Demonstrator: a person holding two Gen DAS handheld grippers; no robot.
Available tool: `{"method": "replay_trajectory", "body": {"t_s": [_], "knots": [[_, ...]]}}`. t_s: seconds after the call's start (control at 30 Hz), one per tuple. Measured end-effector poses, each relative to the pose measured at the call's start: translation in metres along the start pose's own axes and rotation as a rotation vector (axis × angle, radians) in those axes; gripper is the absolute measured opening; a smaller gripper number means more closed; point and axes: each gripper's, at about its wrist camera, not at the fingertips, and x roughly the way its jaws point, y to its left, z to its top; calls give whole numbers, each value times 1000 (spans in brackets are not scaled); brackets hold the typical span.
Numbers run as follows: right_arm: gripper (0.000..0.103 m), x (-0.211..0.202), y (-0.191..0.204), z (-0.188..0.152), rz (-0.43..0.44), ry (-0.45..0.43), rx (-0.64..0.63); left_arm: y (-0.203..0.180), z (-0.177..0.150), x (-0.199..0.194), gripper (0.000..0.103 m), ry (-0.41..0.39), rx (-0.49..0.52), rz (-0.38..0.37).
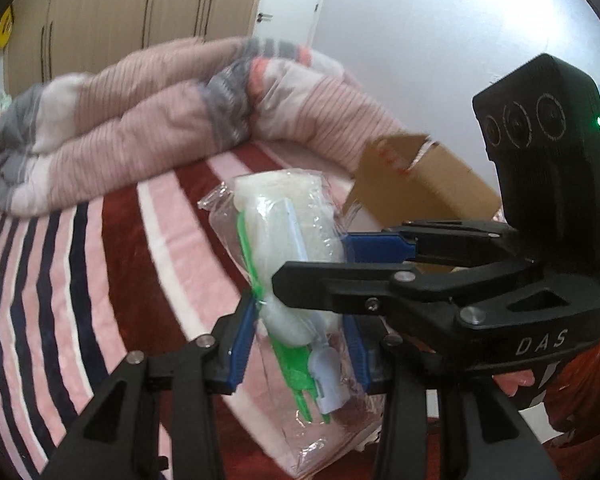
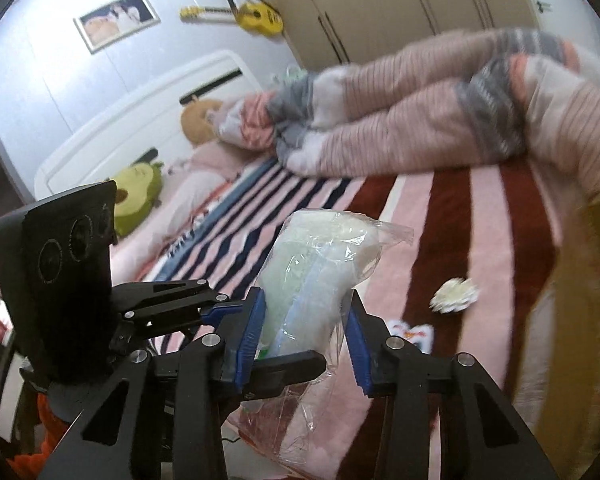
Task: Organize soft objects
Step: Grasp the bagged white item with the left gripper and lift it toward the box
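Hoisting the clear plastic bag [image 1: 288,248] above the striped bed [image 1: 112,248], both the left hand-held gripper [image 1: 300,340] and right hand-held gripper [image 2: 306,332] pinch it part-closed, and slippery film could slide free if either loosens.

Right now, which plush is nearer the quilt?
The brown plush: it lies right beside the quilt's end. The green avocado plush lies well apart from it.

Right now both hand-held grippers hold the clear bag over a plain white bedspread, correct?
Not quite: the bedspread is striped pink, dark red, white and navy, as the right wrist view shows. The left hand-held gripper and right hand-held gripper do hold the clear bag.
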Motion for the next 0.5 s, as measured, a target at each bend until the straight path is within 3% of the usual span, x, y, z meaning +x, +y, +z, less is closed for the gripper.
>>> {"method": "replay_trajectory", "body": {"t_s": [0.23,0.5], "knots": [[35,-84,-19,15,-44,-122,-15,-67,52,-9,38,-50,103,0],[35,-155,-66,21,-134,-208,-1,-132,100,19,39,-67,180,-58]]}}
